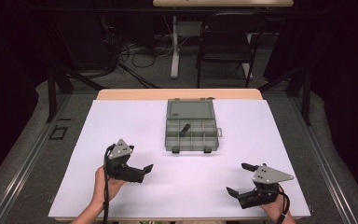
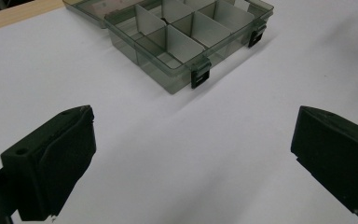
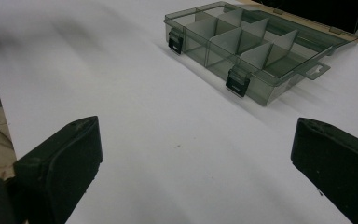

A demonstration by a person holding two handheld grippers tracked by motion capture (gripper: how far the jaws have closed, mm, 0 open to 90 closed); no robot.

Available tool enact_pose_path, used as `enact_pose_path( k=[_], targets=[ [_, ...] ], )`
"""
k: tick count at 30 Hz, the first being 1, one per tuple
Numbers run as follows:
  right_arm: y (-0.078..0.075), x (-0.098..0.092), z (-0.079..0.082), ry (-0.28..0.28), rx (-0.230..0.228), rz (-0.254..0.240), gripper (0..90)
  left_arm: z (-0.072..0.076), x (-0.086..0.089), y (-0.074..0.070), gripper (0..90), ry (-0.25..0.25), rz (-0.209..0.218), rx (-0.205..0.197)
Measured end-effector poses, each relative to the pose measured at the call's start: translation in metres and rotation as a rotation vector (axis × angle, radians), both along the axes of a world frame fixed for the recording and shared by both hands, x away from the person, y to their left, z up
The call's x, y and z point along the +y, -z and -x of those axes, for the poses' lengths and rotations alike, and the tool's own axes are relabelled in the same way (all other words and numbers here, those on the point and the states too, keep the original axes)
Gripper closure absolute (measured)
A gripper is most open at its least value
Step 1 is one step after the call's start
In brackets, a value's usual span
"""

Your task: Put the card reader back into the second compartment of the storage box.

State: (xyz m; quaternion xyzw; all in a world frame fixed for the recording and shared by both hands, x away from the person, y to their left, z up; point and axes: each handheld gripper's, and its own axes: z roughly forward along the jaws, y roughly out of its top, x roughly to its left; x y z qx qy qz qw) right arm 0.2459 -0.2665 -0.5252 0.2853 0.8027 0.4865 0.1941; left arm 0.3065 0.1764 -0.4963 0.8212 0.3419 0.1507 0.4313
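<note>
A grey see-through organiser box point(image 1: 191, 134) lies open at the middle of the white table point(image 1: 121, 121), its lid point(image 1: 190, 109) flat behind it. A small black part point(image 1: 185, 127) rests in one compartment. My left gripper point(image 1: 131, 161) is near the front left, open and empty, aimed toward the box point(image 2: 186, 32); its jaws point(image 2: 193, 154) stand wide apart over bare table. My right gripper point(image 1: 238, 178) is near the front right, also open and empty. In its view the jaws point(image 3: 196, 158) frame bare table, with the box point(image 3: 242, 42) and its two black latches point(image 3: 237, 83) ahead.
The box has several divided compartments and a hang tab point(image 1: 219, 132) on its right side. A wooden strip point(image 1: 179, 94) edges the table's far side. Beyond it stand a black chair point(image 1: 228, 37), a white table leg point(image 1: 175, 46) and floor cables point(image 1: 135, 51).
</note>
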Motion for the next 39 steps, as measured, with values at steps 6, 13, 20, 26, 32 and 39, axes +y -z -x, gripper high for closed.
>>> enact_pose_path(
  k=[6,13,20,26,32,39],
  targets=[
    [0.000,0.000,0.000,0.002,-0.001,0.000,1.7,0.007,0.008,0.003,0.0,-0.023,0.019,0.001],
    [0.000,0.000,0.000,0.002,0.000,0.001,1.7,0.014,0.020,0.008,0.0,-0.045,0.019,0.007],
    [0.000,0.000,0.000,0.003,0.000,-0.001,1.7,0.020,0.030,0.014,0.0,-0.061,0.012,0.025],
    [0.000,0.000,0.000,0.001,0.000,0.002,1.7,0.026,0.035,0.017,0.0,-0.068,0.011,0.027],
    [0.000,0.000,0.000,0.002,-0.001,0.003,1.7,0.030,0.037,0.020,0.0,-0.079,0.011,0.028],
    [0.000,-0.001,0.001,0.002,-0.002,0.000,1.7,0.036,0.039,0.022,0.0,-0.080,-0.001,0.014]
  ],
)
